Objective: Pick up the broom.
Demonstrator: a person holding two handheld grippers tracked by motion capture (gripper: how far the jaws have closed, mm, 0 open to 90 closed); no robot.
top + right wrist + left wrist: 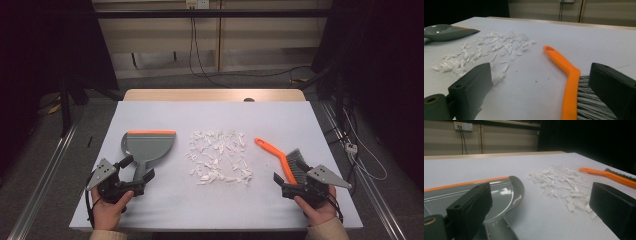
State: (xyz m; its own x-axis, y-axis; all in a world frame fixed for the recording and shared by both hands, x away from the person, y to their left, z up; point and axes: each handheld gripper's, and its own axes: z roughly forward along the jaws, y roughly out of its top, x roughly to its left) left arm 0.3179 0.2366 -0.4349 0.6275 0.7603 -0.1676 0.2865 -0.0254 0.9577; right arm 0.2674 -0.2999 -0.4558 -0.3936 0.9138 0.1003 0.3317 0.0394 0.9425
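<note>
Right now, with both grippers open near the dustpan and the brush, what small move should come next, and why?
Probably close the right gripper on the brush. Its orange back already lies between the open jaws in the right gripper view, and the white scraps lie loose between the brush and the dustpan. The left gripper is open at the dustpan's handle and could close alongside.
</note>
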